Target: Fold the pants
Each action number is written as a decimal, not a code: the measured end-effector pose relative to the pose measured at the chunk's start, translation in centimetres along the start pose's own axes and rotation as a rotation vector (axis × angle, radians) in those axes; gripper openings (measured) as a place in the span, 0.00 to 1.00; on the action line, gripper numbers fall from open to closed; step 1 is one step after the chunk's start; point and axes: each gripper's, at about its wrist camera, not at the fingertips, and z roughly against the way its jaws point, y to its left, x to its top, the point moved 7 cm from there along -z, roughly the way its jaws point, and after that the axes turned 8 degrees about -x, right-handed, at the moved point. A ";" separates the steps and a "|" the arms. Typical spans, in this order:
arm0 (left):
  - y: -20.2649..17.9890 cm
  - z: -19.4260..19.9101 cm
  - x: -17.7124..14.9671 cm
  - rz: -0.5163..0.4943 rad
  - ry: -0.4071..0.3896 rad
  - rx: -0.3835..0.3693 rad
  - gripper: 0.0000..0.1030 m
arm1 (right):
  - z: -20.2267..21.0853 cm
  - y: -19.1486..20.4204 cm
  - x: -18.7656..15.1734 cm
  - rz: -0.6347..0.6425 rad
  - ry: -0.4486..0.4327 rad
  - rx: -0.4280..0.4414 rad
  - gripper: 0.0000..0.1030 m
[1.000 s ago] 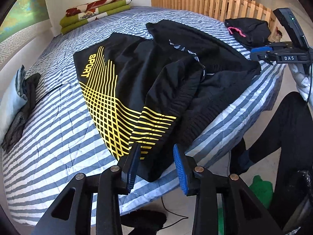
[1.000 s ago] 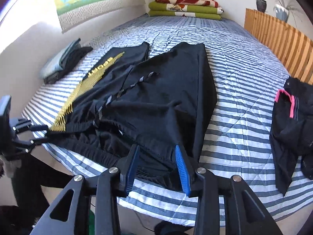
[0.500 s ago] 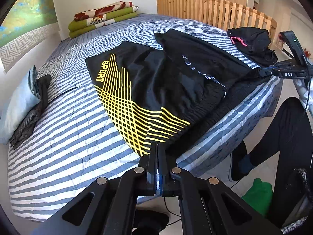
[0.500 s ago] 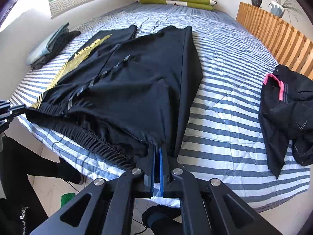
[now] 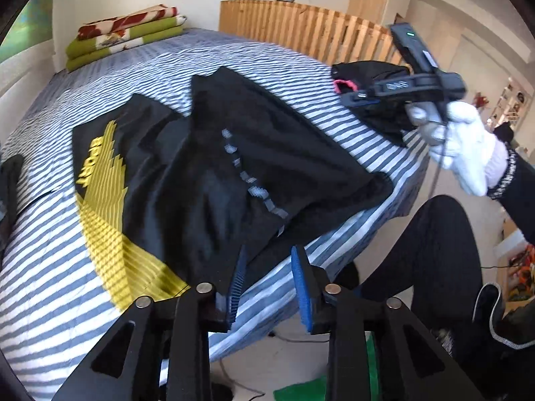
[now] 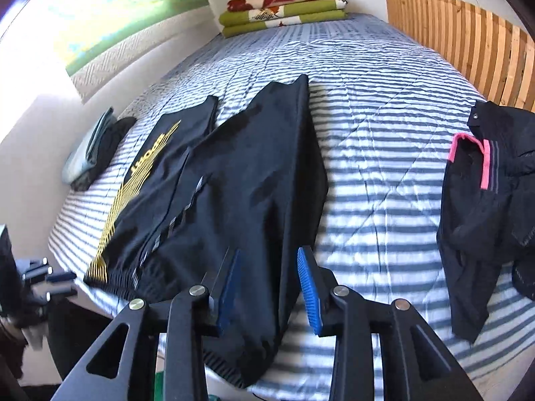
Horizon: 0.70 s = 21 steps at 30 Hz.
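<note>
Black pants (image 5: 234,167) with a yellow SPORT print (image 5: 100,200) lie lengthwise on the striped bed (image 5: 50,284), one leg folded over the other. The waist end (image 6: 254,334) hangs over the near bed edge. My left gripper (image 5: 269,284) is open just above the waist edge, and its left pad (image 5: 235,287) overlaps the cloth. My right gripper (image 6: 270,289) is open above the other side of the waist, with cloth below the gap. In the left wrist view a white-gloved hand (image 5: 461,147) holds the right gripper (image 5: 357,95) off the bed's corner.
A black garment with pink trim (image 6: 485,183) lies at the bed's right side. Folded blankets (image 6: 281,6) sit at the far end and a small stack of folded clothes (image 6: 93,153) at the left. A wooden slatted rail (image 6: 468,33) borders the bed. A person's leg (image 5: 428,250) stands near the corner.
Half a second ago both grippers were shut on the pants' waist edge. Both have opened and let go, and the pants have settled on the bed.
</note>
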 end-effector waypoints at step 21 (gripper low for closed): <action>-4.8 -17.1 4.8 0.031 0.117 -0.293 0.42 | -13.8 -8.3 15.0 -0.343 0.009 0.065 0.19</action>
